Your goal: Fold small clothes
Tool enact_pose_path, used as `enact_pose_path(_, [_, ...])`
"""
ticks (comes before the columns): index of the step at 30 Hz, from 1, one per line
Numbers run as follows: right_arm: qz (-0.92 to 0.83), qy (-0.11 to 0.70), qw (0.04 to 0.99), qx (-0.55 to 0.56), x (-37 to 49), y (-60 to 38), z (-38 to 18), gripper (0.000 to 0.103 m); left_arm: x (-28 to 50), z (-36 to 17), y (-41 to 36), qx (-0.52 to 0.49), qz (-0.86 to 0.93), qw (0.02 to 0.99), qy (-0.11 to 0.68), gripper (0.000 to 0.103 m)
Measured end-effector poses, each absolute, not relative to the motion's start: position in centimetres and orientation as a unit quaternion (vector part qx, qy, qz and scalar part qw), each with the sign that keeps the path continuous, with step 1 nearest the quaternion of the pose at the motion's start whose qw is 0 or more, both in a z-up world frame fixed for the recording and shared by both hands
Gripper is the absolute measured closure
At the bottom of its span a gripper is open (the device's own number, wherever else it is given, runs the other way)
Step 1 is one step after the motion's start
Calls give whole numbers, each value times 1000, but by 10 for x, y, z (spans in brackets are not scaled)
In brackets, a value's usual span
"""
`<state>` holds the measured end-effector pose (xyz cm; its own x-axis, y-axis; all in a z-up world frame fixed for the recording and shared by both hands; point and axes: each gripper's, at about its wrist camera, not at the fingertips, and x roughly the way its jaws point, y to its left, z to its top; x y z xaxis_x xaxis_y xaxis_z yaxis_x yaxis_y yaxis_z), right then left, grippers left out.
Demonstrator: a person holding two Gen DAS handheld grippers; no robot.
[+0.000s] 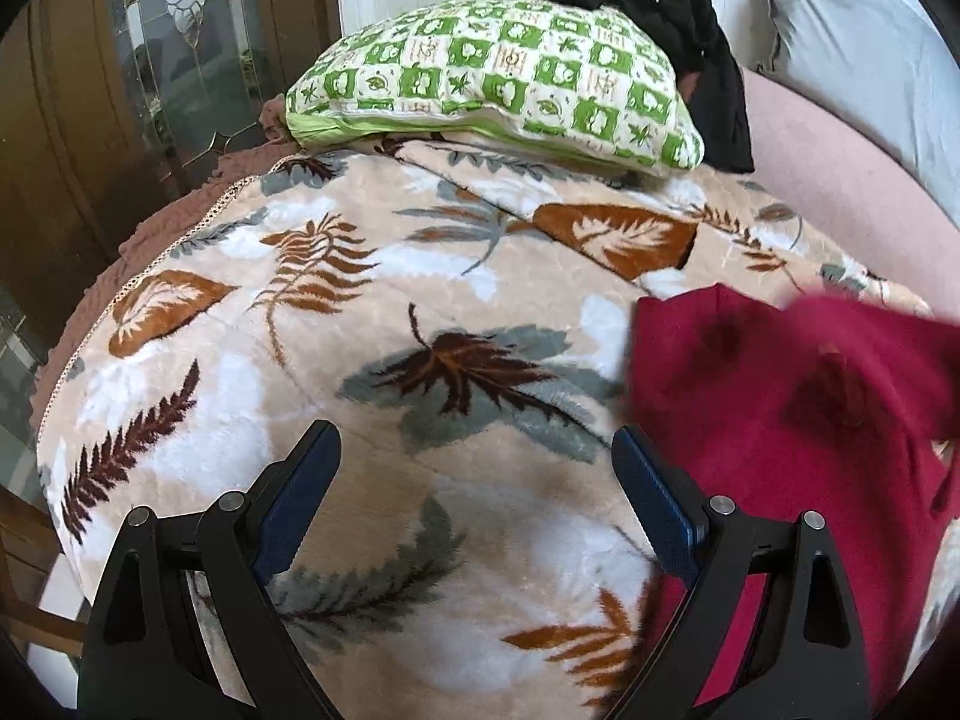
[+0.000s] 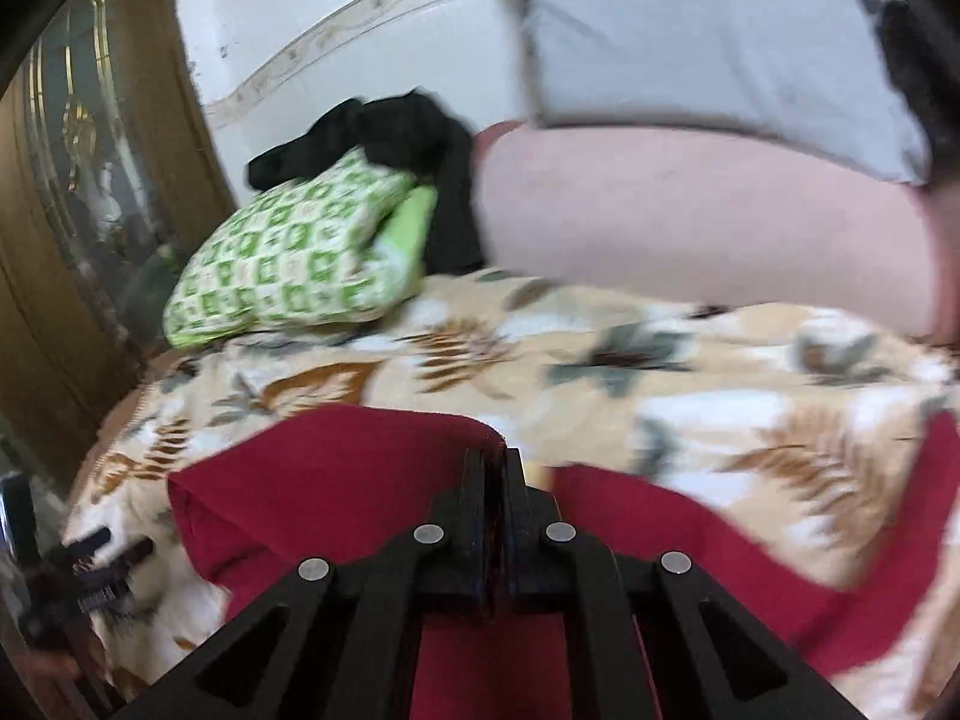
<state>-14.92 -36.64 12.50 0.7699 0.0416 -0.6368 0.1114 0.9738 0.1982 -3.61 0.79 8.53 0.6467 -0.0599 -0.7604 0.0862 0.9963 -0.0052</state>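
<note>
A dark red garment [image 1: 780, 420] lies on the leaf-patterned blanket [image 1: 360, 330] at the right in the left wrist view, its far part blurred. My left gripper [image 1: 477, 456] is open and empty over the blanket, just left of the garment's edge. In the right wrist view my right gripper [image 2: 492, 462] is shut on the red garment [image 2: 336, 480], pinching its upper edge and holding it up off the blanket [image 2: 690, 396]. My left gripper also shows faintly at the lower left of the right wrist view [image 2: 96, 564].
A green checked pillow [image 1: 492, 84] lies at the head of the bed with black clothing [image 1: 660, 12] behind it. A pink sheet [image 1: 840, 180] and a grey pillow [image 1: 864, 30] are at the right. A wooden glass-door cabinet [image 1: 120, 60] stands at the left.
</note>
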Motion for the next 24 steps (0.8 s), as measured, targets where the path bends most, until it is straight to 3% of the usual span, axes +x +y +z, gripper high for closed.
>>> enact_pose_path(4, [-87,400,910,57,-160,-406,101,99,-39,87,-9,22,-51,906,419,10])
enact_pose_path(8, [-95,448,884,91,-162,-445,60,99,-40,81,-36,40,-65,902,425,10])
enact_pose_path(17, [-111,479,866,91,-136,-460,39,97,-32,62,-89,79,-87,894,433,10])
enact_pose_path(21, [-138,432,883,119,-164,-473,58,93,-18,37,-100,100,-78,882,454,10])
enact_pose_path(24, [-89,440,885,119,-165,-465,54,93,-13,22,-101,102,-71,877,465,10])
